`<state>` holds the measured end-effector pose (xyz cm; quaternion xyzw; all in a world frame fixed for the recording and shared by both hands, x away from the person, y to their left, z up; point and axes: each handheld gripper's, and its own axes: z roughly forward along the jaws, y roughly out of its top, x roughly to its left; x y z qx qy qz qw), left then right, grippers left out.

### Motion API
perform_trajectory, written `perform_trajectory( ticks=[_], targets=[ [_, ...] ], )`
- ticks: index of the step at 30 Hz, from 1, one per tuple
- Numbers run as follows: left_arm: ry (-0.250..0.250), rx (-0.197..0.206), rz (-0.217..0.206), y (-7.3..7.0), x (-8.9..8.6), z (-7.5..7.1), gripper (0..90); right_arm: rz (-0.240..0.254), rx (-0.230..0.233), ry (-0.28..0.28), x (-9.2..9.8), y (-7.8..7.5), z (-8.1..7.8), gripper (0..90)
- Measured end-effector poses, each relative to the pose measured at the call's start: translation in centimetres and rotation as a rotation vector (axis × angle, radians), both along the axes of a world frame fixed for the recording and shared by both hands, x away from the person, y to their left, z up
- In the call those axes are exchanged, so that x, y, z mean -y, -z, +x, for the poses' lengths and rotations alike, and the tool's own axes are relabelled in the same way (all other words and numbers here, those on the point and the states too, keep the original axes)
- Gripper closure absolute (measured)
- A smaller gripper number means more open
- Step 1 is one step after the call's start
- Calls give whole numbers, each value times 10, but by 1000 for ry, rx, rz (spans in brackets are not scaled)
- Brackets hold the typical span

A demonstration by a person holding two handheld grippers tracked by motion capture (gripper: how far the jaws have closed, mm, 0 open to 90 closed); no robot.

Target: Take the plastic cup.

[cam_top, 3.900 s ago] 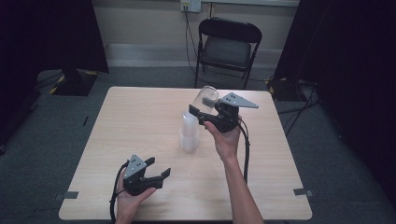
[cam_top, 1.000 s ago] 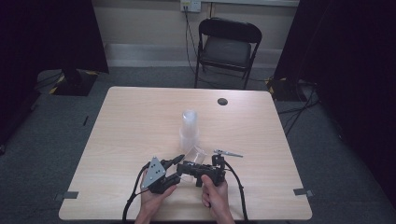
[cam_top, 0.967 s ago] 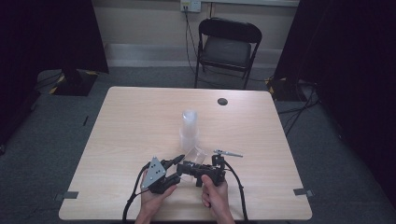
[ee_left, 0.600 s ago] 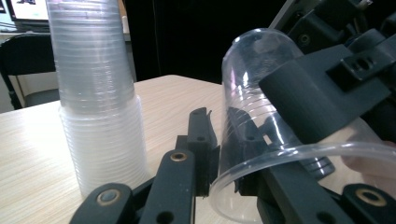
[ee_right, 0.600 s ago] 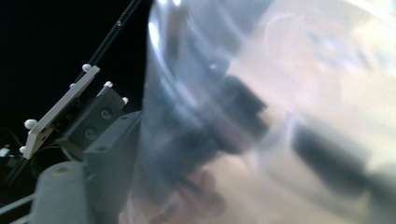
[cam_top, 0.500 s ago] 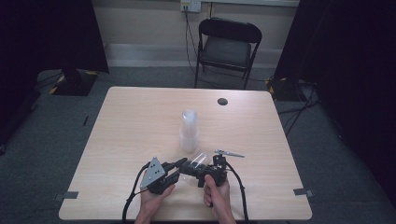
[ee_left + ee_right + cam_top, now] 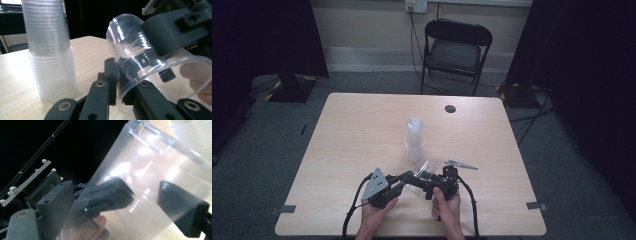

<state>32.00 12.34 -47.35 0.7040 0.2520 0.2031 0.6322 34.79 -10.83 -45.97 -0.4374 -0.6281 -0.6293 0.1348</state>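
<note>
A: At the near edge of the table point(image 7: 337, 130), the right gripper point(image 7: 419, 178) clamps a single clear plastic cup point(image 7: 422, 175) around its wall, one jaw dark behind the plastic in the right gripper view, the other bearing on the outside. The cup point(image 7: 140, 62) lies on its side, lifted off the wood, mouth toward the left gripper view's camera.

B: And the left gripper point(image 7: 120, 87)?

A: Its jaws straddle the cup's rim, one within the mouth, one outside. They are not visibly pressed together; whether they have bitten yet, I cannot tell. The person's hands hold both tools close, tips meeting at the cup.

B: Where does that leave the job?

A: By my reading, a hand-over or a two-gripper hold: one cup is apart from the stack of cups point(image 7: 414, 141), which stands upright just beyond, mid-table. A small dark disc point(image 7: 450, 108) lies well apart near the far edge, a folding chair point(image 7: 455, 50) behind it.

B: The next move?

A: Likely a gentle squeeze on the rim by the left before the right lets go; thin plastic buckles easily, so light pressure and a steady hold seem called for
</note>
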Motion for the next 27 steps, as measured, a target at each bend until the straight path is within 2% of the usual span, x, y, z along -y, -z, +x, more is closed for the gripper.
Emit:
perform_trajectory(
  ticks=[4,9,11,13,16,23,26,27],
  targets=[
    [-21,-20,-21,0,-5,3,868,5,15,-4,3,-3,-1,133],
    [-30,-27,-36,-2,-11,5,873,-19,44,-2,7,-8,-2,133],
    [-35,-36,-61,-2,-13,5,875,-24,53,4,10,-10,-2,135],
    [-60,-37,-53,-3,-15,6,872,-33,67,5,11,-12,-3,135],
    [-35,-61,-64,-3,-17,7,872,-44,84,6,13,-13,-4,137],
    [-17,-77,-39,-3,-21,7,874,-75,107,30,17,-10,-7,141],
    [2,-87,-54,-4,-22,7,874,-102,121,46,20,-10,-8,142],
    [-6,-86,-55,-5,-23,7,872,-105,127,47,22,-10,-8,143]
  ],
)
